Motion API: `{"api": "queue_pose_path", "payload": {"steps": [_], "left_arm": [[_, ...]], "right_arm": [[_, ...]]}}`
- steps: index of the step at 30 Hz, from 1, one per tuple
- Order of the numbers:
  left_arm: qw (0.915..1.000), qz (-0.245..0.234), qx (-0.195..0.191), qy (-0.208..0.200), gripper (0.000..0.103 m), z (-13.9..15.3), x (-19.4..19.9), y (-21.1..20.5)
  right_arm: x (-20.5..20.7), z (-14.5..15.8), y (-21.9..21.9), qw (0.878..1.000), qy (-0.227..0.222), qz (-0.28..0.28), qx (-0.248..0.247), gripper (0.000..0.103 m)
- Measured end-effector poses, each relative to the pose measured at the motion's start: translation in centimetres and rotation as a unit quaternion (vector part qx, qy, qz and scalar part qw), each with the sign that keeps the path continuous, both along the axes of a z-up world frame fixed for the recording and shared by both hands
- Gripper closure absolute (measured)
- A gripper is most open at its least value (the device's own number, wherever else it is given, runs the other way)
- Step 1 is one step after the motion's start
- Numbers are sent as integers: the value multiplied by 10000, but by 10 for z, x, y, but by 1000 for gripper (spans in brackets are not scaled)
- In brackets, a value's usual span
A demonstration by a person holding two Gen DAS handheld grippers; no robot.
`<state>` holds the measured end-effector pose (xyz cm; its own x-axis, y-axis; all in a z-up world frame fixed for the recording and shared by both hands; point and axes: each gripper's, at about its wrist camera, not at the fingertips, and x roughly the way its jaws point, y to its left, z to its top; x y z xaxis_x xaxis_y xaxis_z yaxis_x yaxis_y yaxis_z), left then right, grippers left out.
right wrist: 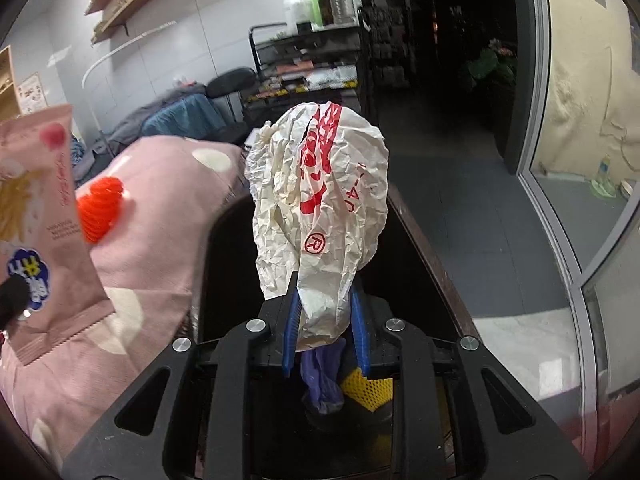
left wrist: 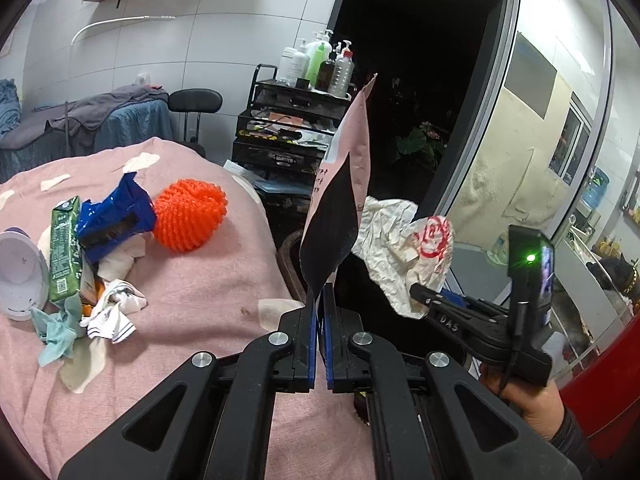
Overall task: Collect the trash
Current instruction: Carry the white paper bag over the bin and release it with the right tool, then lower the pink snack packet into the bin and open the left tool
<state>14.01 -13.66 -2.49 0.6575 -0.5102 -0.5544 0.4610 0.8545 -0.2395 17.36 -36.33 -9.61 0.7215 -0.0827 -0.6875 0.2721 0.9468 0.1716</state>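
My left gripper (left wrist: 320,304) is shut on the bottom edge of a pink snack packet (left wrist: 344,200), which stands upright beyond the bed's edge. To its right, my right gripper (left wrist: 420,296) is shut on a crumpled white paper wrapper with red print (left wrist: 404,248). In the right wrist view the right gripper (right wrist: 326,312) pinches that wrapper (right wrist: 320,196) above a dark bin (right wrist: 424,240); a purple glove (right wrist: 322,376) and yellow foam net (right wrist: 368,390) lie inside. The pink packet (right wrist: 40,220) shows at the left.
On the pink blanket (left wrist: 200,300) lie an orange mesh ball (left wrist: 188,216), a blue wrapper (left wrist: 116,220), a green carton (left wrist: 64,248), a white cup (left wrist: 20,272) and tissues. A black cart with bottles (left wrist: 288,128) stands behind; a glass door (left wrist: 560,120) is at the right.
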Motion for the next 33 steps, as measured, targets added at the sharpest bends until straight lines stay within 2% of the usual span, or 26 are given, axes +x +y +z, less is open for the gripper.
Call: {"api": "queue_pose_path", "payload": {"steps": [9,11,12,13,14,20,22,25,33], "left_arm": [[9997,-202,62,124,99,-4,5,-14],[9996,-229,68,137,99,-5,5,-15],[9996,-241,72,144,99,-5,5,-15],[9995,-255,77,155,99,-6,6,-16],[9995,-271,84,168,99,-7,6,-17],[9990,-346,111,242,99,-11,8,-21],[9989,-375,134,252,99,-11,9,-24],[9986,-418,159,267,99,-11,10,-27],[9976,-543,232,370,99,-15,16,-41]], "right_arm": [[14,-42,-4,9968,790,-96,59,78],[14,-46,-5,9963,842,-128,113,64],[14,-48,-5,9964,825,-129,157,58],[15,-48,-5,9965,798,-127,206,46],[16,-48,-5,9968,753,-140,238,39],[11,-44,-4,9977,614,-150,256,38],[8,-40,-4,9982,516,-190,244,33],[0,-33,-5,9989,324,-287,193,31],[-26,-5,-14,9962,-272,-819,-68,27]]}}
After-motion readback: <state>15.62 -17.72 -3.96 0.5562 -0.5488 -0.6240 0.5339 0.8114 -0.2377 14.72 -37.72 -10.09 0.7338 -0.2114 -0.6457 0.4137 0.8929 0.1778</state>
